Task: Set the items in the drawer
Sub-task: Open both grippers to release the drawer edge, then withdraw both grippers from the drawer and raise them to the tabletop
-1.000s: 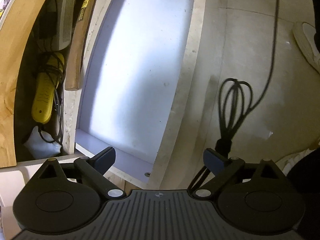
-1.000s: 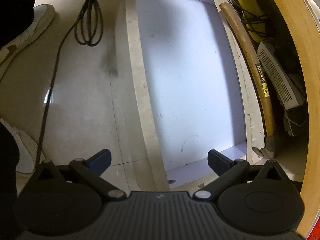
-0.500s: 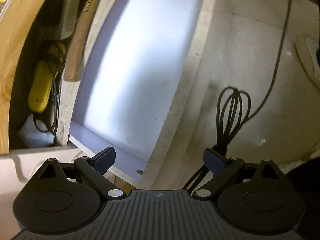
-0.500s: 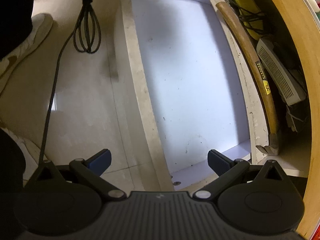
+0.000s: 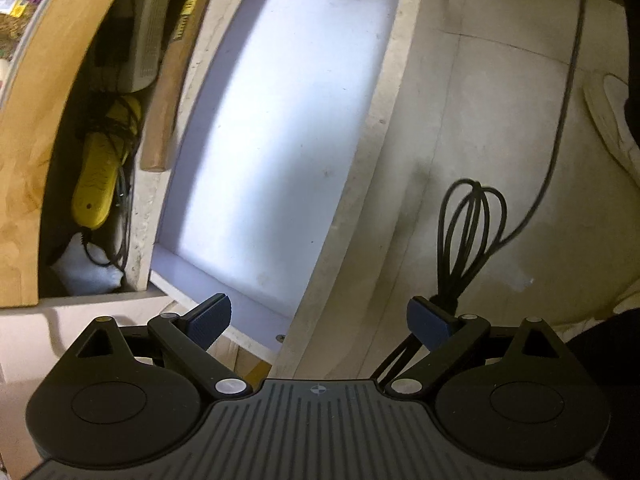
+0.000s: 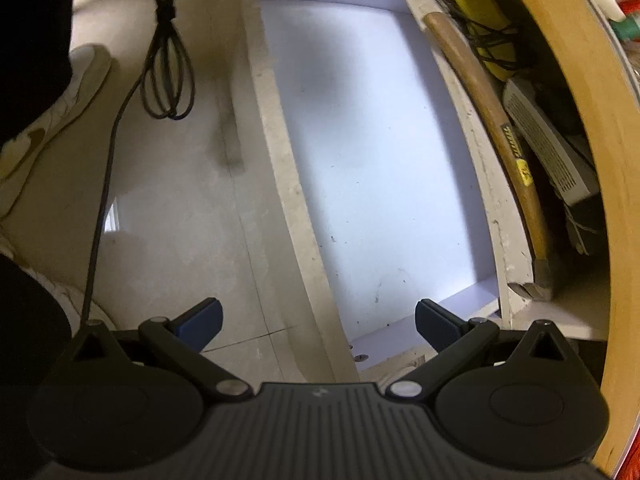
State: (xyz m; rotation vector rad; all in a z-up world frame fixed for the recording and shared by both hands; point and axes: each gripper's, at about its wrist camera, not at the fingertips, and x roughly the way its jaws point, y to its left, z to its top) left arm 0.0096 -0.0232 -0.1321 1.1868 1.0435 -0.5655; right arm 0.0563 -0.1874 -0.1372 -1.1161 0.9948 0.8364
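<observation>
A pulled-out drawer with a bare white floor (image 5: 280,128) (image 6: 376,168) lies below both grippers. Behind its back wall, under the wooden top, sit a wooden-handled hammer (image 5: 176,80) (image 6: 488,112), a yellow device wrapped in black cord (image 5: 100,176) (image 6: 480,12) and a grey ribbed box (image 5: 148,36) (image 6: 548,152). My left gripper (image 5: 320,320) is open and empty over the drawer's front end. My right gripper (image 6: 316,320) is open and empty over the drawer's front wall.
A coiled black cable (image 5: 472,232) (image 6: 168,60) lies on the pale floor beside the drawer. A white shoe (image 6: 52,104) (image 5: 612,120) stands on the floor. A white bag (image 5: 84,272) sits in the corner behind the drawer. The wooden top (image 6: 588,160) overhangs the back.
Both grippers have drifted slightly, the left toward the floor side and the right back from the drawer. Both stay open and empty.
</observation>
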